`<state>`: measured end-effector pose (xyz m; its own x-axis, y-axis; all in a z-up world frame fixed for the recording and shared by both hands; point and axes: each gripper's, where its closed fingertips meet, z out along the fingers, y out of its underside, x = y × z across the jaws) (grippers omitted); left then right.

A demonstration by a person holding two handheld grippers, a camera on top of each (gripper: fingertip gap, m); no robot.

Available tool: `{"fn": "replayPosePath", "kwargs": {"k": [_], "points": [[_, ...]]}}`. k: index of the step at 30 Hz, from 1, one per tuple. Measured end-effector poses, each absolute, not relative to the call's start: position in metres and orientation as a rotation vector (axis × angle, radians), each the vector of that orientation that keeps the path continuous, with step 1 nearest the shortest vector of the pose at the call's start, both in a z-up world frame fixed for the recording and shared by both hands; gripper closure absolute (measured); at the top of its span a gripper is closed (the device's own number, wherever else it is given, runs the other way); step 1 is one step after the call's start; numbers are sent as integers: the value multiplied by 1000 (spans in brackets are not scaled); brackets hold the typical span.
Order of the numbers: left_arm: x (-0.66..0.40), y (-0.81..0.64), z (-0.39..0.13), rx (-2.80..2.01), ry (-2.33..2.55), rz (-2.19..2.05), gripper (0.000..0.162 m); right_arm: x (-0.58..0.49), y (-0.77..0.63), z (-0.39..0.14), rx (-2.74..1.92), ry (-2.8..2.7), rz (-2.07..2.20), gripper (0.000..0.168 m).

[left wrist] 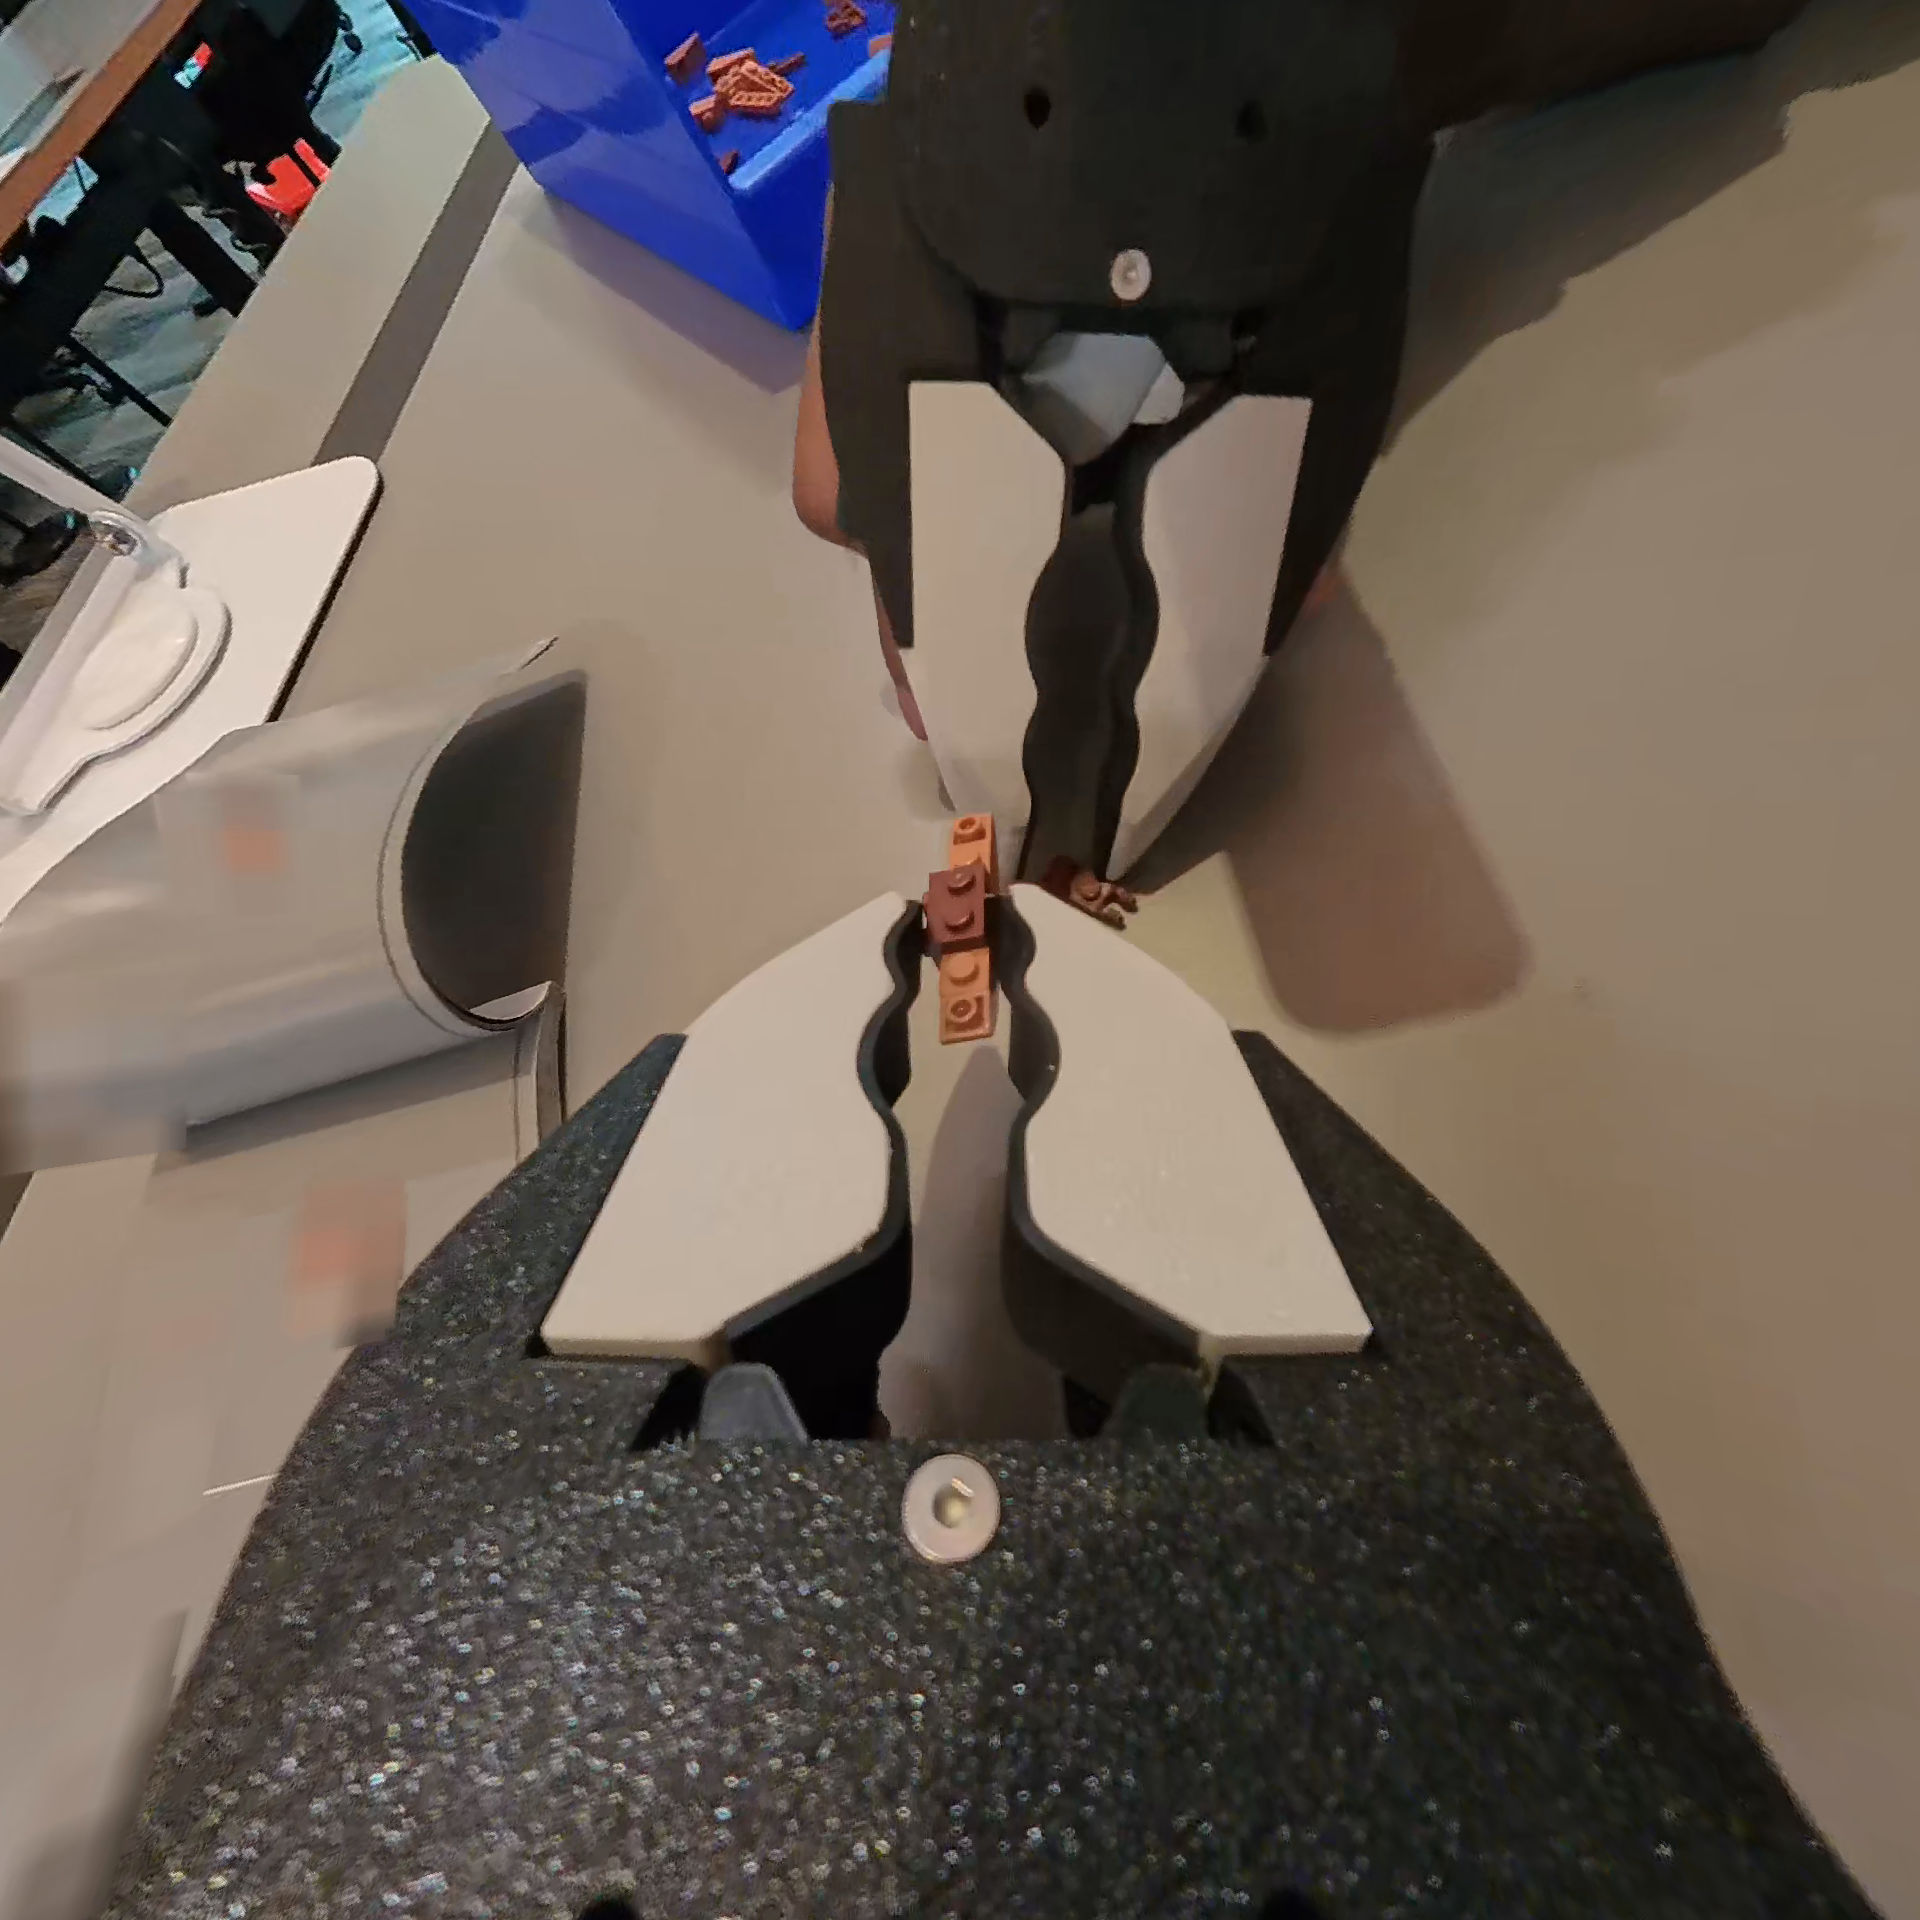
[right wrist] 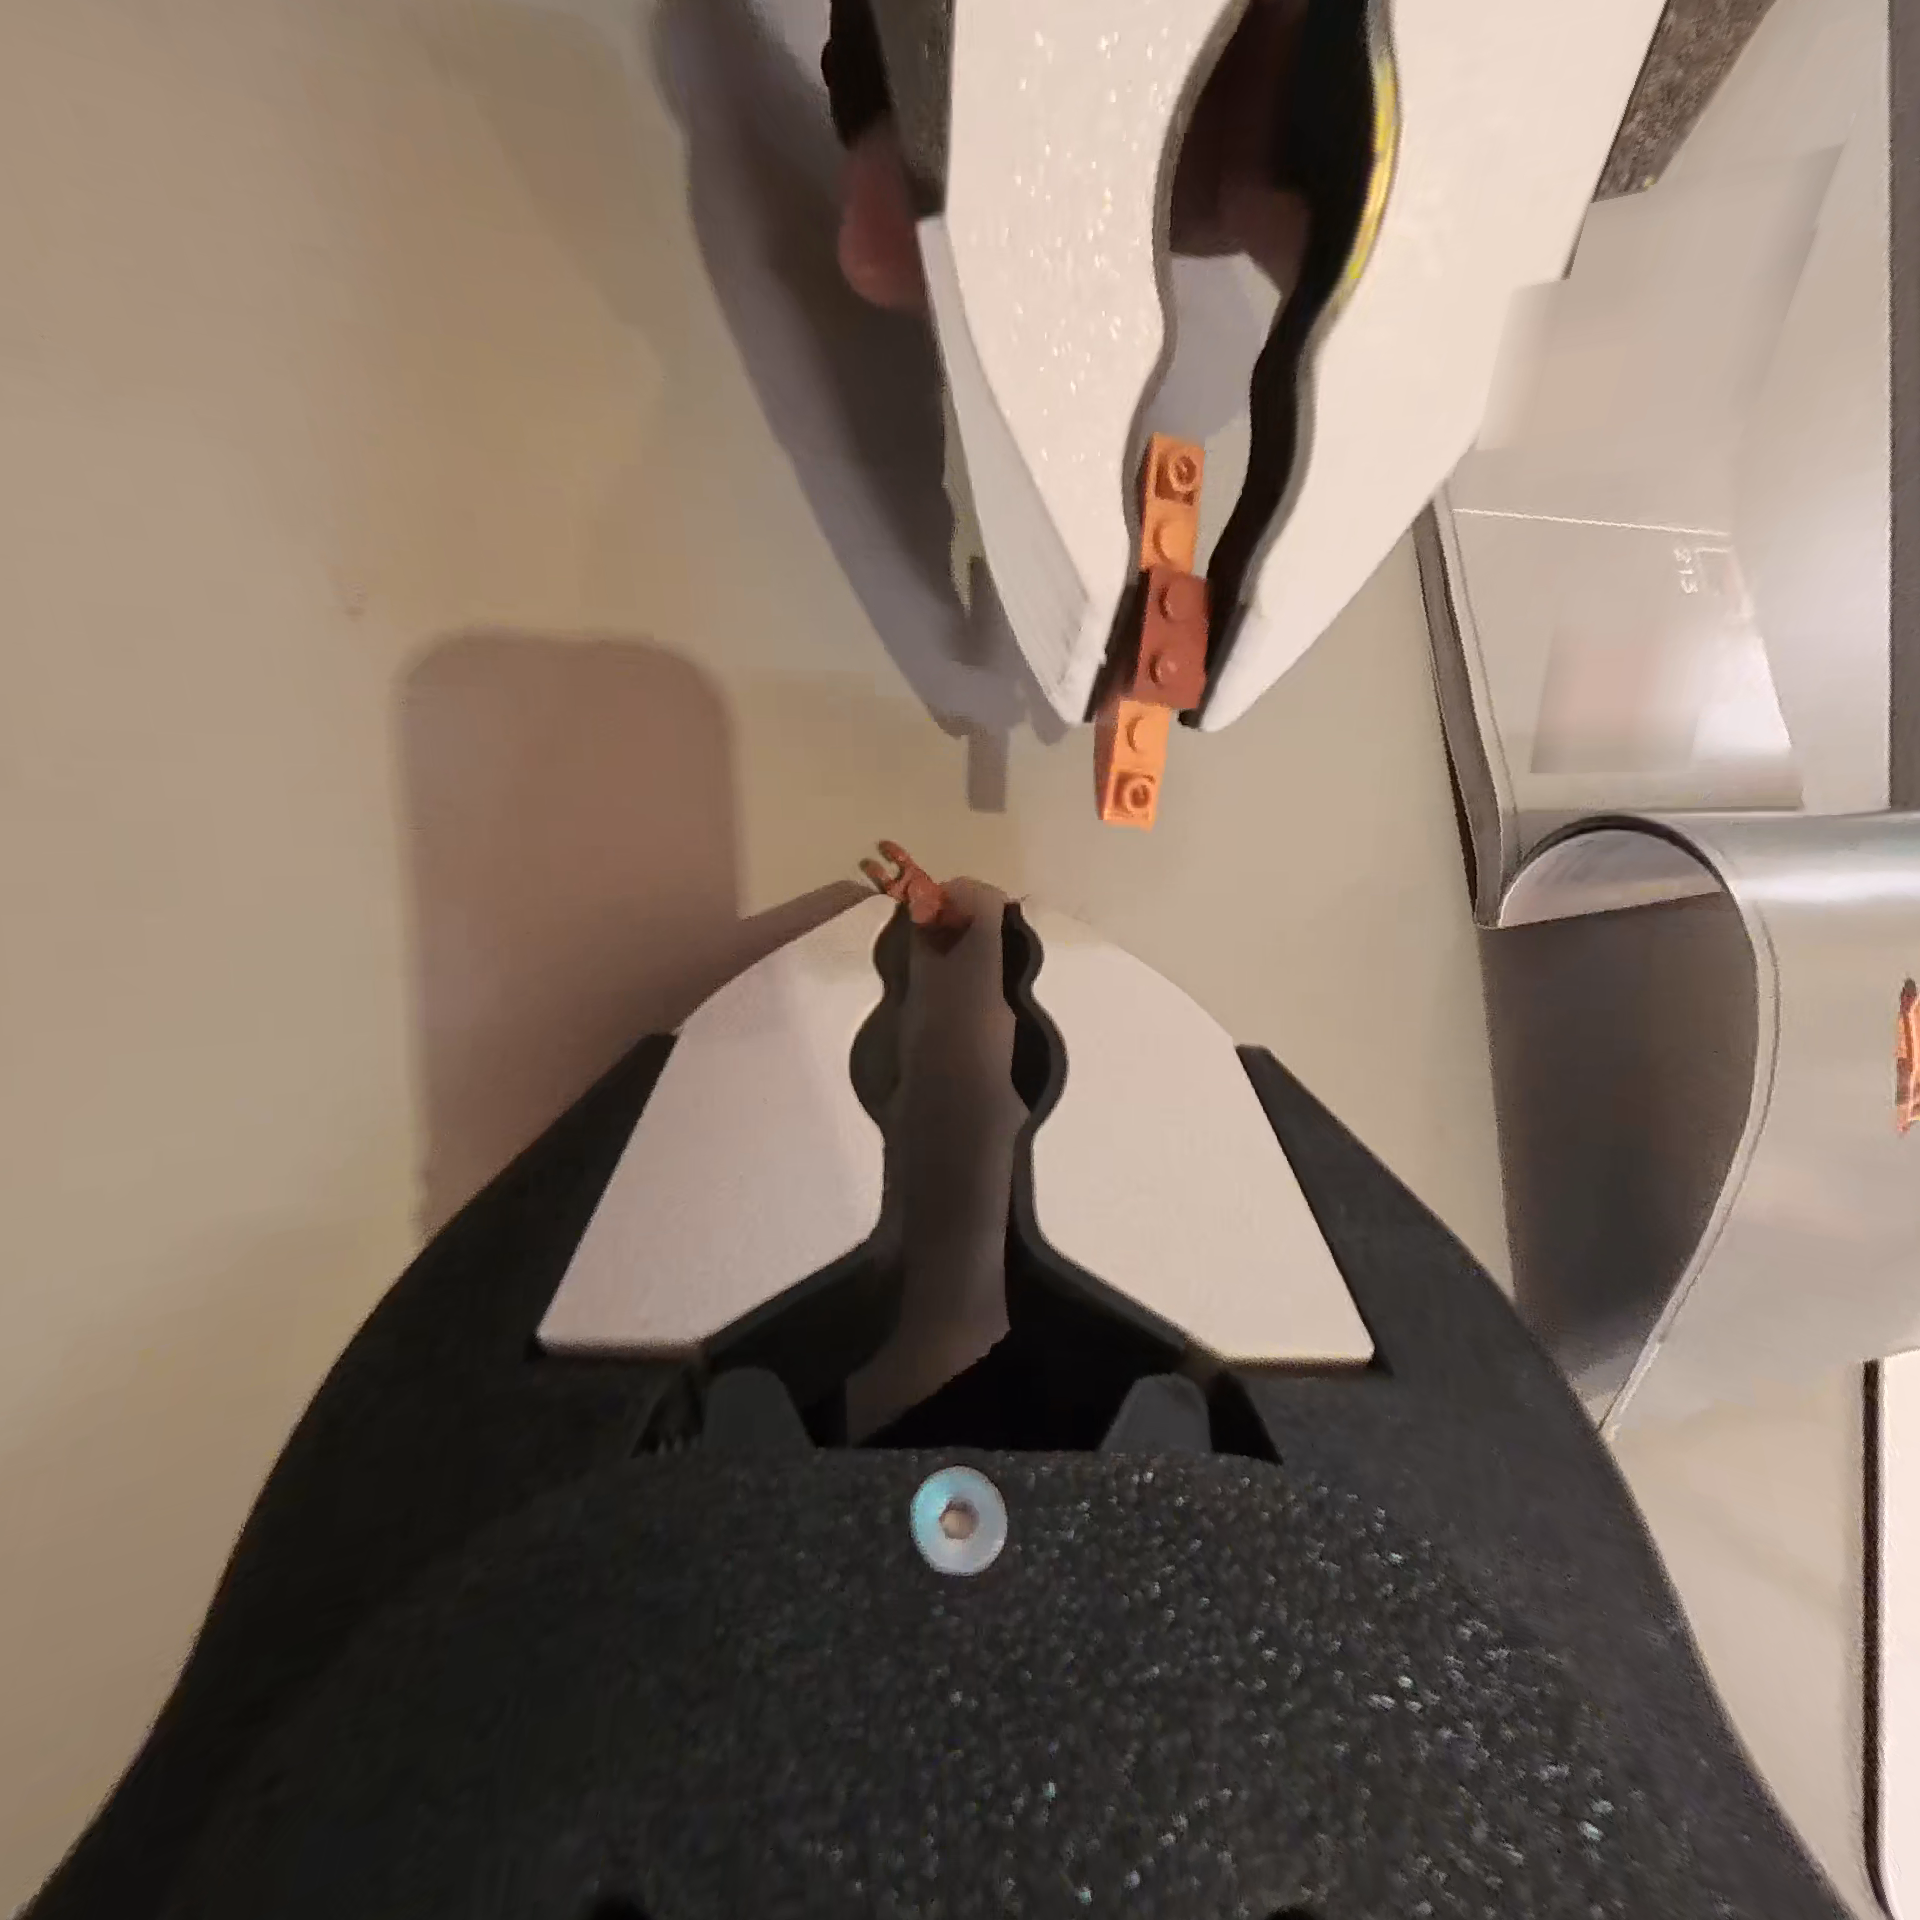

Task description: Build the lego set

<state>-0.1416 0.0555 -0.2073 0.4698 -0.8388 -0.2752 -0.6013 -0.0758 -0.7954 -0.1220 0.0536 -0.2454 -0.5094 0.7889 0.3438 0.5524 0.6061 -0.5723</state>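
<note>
Above beige table [left wrist: 665, 499], left gripper [left wrist: 961, 925] pinches orange-brown strip [left wrist: 966, 971]; right gripper [right wrist: 961, 909] grips (seemingly) clip piece [right wrist: 914, 894].

An office or lab workroom, by the look of it; a wide, plain grey table [left wrist: 644, 436] carries the things, and past its far left edge stand dark desks and chairs [left wrist: 156, 187] on a pale floor, with cables trailing below them and something red among them; a wooden edge [left wrist: 62, 177] crosses the far left corner. A blue bin [left wrist: 665, 177] of small brown bricks [left wrist: 743, 88] sits at the far edge; a white board [left wrist: 281, 561] with a clear plastic stand [left wrist: 104, 634] lies at the left edge; an open booklet [right wrist: 1621, 665] with a curled page rests near it.
</note>
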Motion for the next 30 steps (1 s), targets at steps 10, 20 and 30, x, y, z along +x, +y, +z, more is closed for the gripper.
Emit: {"fn": "replayPosePath", "kwargs": {"k": [10,20,30], "points": [[-155,62,-200,-1800,1166,-252,148,-128,48,-239,-1275,-2102,624,142],[-153,63,-202,-1803,1167,-242,148,-115,81,-244,-1338,-2049,403,142],[-150,63,-207,-1815,1182,-247,148,-96,102,-243,-1471,-1968,430,143]]}}
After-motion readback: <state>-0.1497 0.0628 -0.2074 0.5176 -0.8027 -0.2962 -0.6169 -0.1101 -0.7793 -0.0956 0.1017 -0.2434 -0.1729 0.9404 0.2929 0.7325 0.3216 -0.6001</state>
